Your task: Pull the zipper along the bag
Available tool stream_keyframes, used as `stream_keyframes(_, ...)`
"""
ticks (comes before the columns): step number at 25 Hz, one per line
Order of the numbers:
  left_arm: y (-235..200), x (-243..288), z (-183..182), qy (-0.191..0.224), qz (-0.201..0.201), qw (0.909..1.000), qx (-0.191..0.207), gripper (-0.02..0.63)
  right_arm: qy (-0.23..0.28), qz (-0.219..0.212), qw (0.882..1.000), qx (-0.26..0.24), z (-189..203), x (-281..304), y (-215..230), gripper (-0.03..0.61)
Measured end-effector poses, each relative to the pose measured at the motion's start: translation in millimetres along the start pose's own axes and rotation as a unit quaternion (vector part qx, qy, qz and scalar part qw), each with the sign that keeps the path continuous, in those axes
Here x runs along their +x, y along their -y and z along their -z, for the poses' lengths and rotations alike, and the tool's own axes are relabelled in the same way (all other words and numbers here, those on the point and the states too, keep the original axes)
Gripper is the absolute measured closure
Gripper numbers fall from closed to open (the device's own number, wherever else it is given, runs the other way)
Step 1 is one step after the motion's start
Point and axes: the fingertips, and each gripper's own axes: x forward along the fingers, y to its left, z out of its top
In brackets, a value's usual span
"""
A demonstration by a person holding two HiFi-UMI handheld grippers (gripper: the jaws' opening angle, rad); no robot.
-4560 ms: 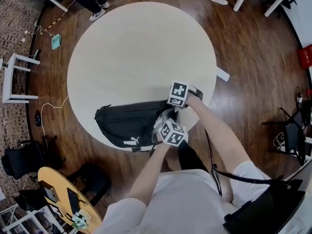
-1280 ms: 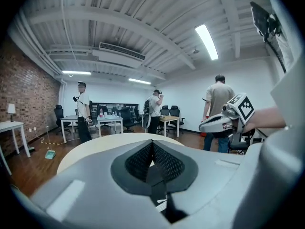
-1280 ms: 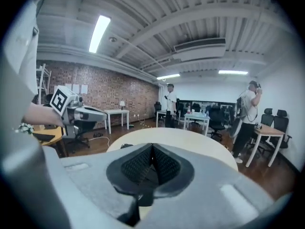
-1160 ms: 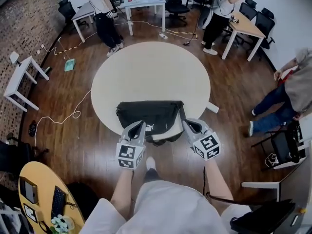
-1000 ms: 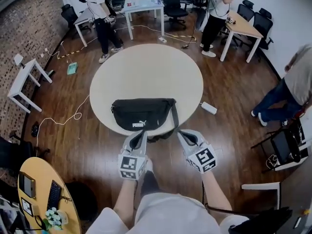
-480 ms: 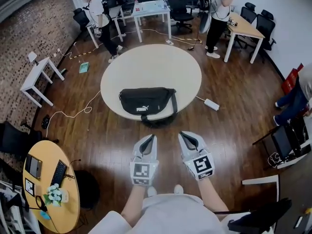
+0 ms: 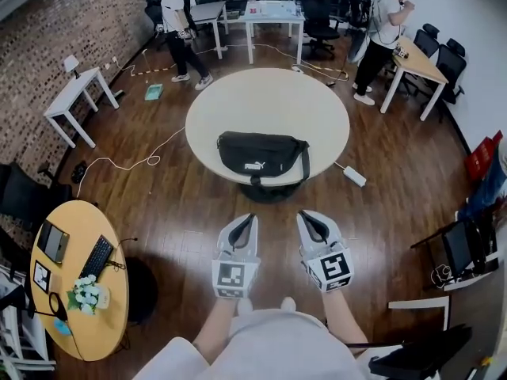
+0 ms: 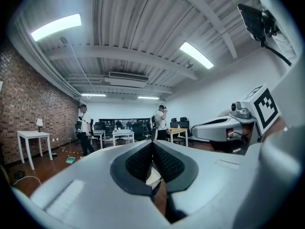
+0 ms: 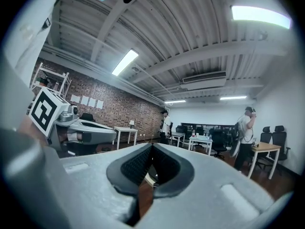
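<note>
**While the bag lies out of reach, both hand-held grippers hang idle**

Although the task centres on it, the black bag is touched by neither tool. It lies flat near the closer edge of the round table, well ahead of both hand-held grippers, with its strap looping down its right end. Its zipper is too small here to tell whether it is run shut or left open, so how much of the pull is done cannot be read off the bag itself.

Between the table and the tools lies bare wooden floor. The left hand-held gripper and the right hand-held gripper hang side by side, low and close to the person's body, pointing toward the bag. Each gripper view shows the ribbed pads pressed together with nothing between them, only the room beyond.

Judging from this, no zipping is under way: either the pull is finished or it has yet to start, and any further work would first need both tools brought to the bag.
</note>
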Motion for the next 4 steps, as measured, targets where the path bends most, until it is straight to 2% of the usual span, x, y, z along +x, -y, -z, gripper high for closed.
stream_keyframes(4, -24, -12, 2, 0.0, -0.011, 0.9999, -0.009, 0.598, -0.003, -0.011, 1.0, -0.006, -3, 10, -22, 0.587)
